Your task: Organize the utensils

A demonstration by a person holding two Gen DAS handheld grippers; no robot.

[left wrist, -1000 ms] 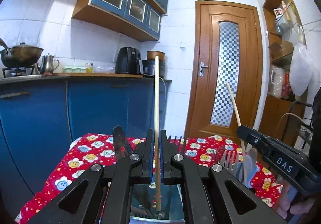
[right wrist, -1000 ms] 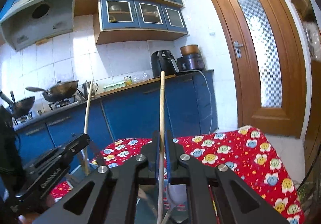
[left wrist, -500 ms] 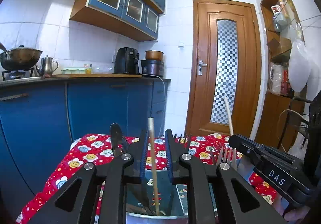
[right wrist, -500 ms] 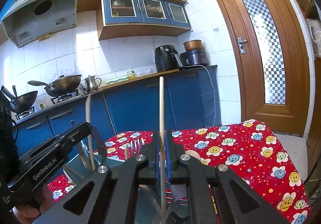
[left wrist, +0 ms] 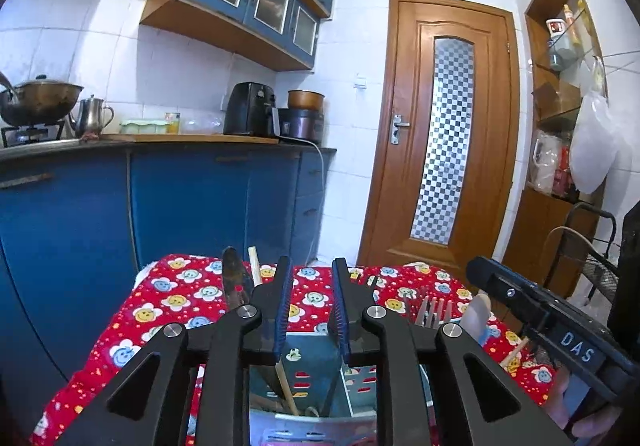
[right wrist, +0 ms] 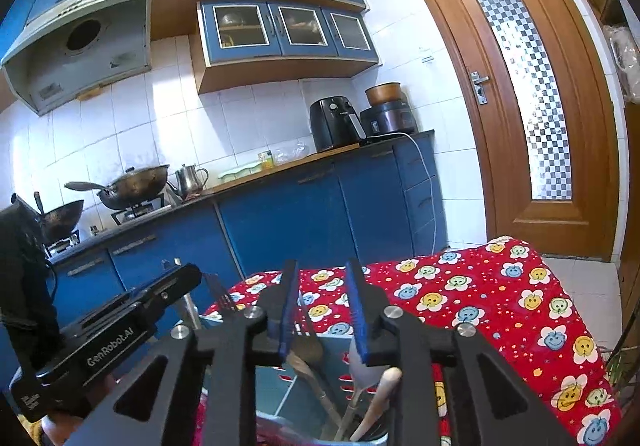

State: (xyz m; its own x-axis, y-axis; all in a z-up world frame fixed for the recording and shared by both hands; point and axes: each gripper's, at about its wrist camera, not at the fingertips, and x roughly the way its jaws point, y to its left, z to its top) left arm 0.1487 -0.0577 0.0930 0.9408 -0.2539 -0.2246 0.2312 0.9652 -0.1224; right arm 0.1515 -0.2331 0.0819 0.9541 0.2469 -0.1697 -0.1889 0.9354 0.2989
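Left gripper (left wrist: 308, 310) released, right gripper (right wrist: 322, 308) released too — both empty, chopstick (left wrist: 286, 386) standing tilted in the utensil holder (left wrist: 316, 370) at bottom centre, forks (left wrist: 432, 312) beside, flowered surface (right wrist: 500, 302) beneath.

Table (right wrist: 500, 286) with cloth.
It is covered by a red flowered cloth (left wrist: 176, 302); a utensil holder (left wrist: 316, 362) is set on it.

Both wrist views look forward from close above the utensil caddy (left wrist: 320, 378), sharing the blue counter (right wrist: 320, 206) and door (left wrist: 448, 134).
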